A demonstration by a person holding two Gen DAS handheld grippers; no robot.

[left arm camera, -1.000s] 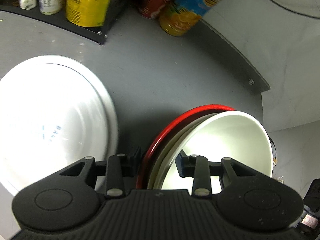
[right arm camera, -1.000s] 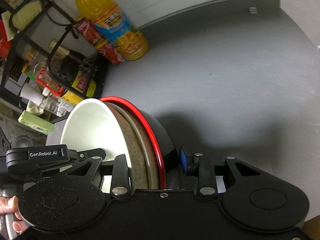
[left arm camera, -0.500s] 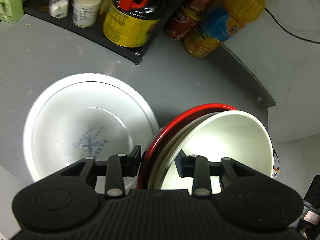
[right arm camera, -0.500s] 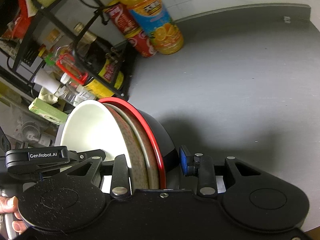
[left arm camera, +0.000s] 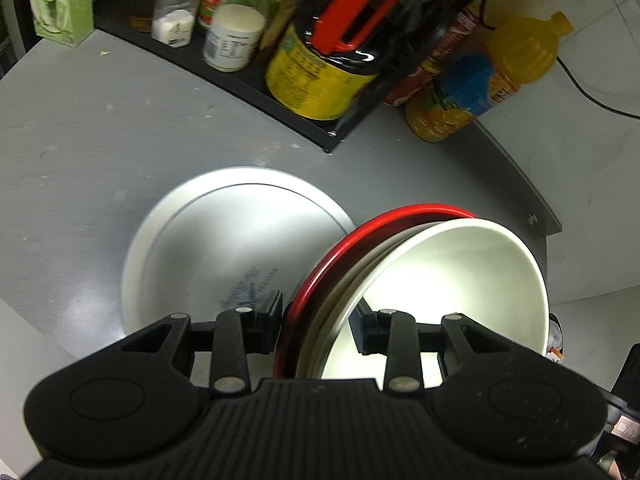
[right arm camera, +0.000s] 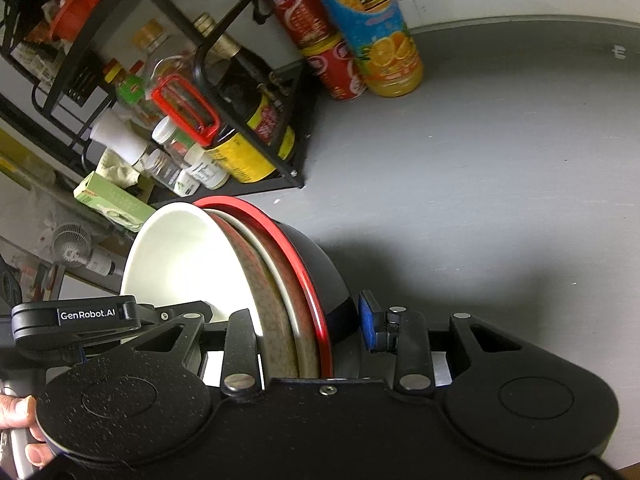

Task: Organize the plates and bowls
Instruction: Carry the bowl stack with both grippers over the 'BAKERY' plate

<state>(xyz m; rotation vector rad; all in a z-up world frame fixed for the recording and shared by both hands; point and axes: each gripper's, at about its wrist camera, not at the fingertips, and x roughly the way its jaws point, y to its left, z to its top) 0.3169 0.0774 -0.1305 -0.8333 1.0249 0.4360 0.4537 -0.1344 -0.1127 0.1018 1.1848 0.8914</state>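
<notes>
Nested stack of white, speckled and red-rimmed black bowls is clamped by both tongs; uneven release could tip it off the white round plate.

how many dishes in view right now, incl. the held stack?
4, maybe more hidden. Three nested and held by both grippers: white bowl innermost, speckled bowl around it, red-rimmed black bowl outermost. One white plate lies on the grey table.
</notes>
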